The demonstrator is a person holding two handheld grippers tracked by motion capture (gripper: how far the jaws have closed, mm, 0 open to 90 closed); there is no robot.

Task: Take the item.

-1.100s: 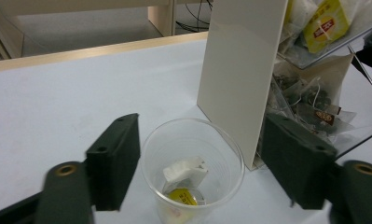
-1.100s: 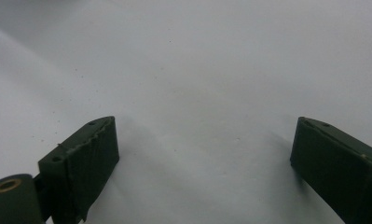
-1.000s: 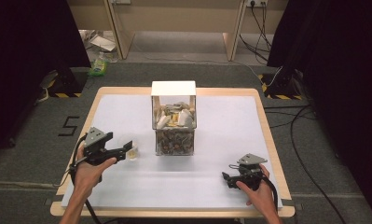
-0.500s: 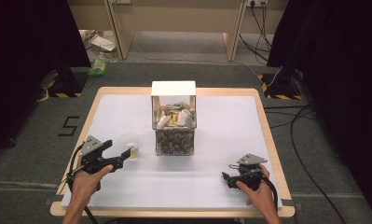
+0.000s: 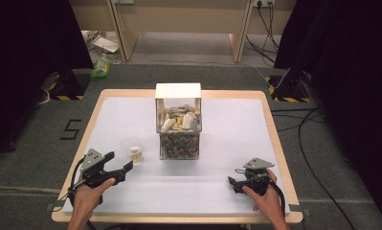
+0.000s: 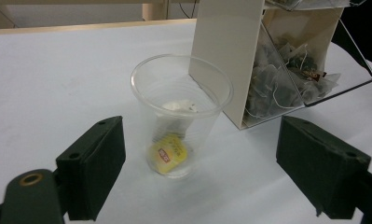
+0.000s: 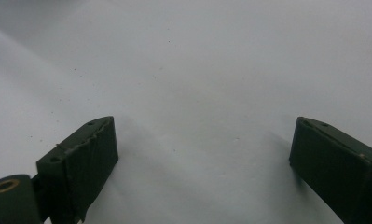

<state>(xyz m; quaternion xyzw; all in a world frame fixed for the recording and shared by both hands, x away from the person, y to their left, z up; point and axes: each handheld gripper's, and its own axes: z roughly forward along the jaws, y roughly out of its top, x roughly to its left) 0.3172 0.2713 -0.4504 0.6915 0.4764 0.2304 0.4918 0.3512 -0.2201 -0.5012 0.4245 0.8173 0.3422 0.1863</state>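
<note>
**Clear cup stands just left of the tea-bag box, both grippers spread wide**

While the clear plastic cup (image 6: 181,114) stands upright on the white table (image 5: 227,191), its thin wall is hard to pick out from above, where it reads only as a faint ring (image 5: 131,148) just left of the tea-bag box (image 5: 178,125). Left of the box and nearer the person, the left gripper (image 5: 119,164) holds its jaws wide apart, pointing at the cup without touching it. In the left gripper view the cup sits between and beyond the two black jaws, holding a tea bag whose yellow tag (image 6: 168,154) lies at the bottom; the bag itself is pale and blurred through the plastic. The box is cut off at the top edge there. Right of the box and well apart from it, the right gripper (image 5: 232,182) rests low on the table, jaws likewise spread wide over bare surface (image 7: 197,93).
</note>
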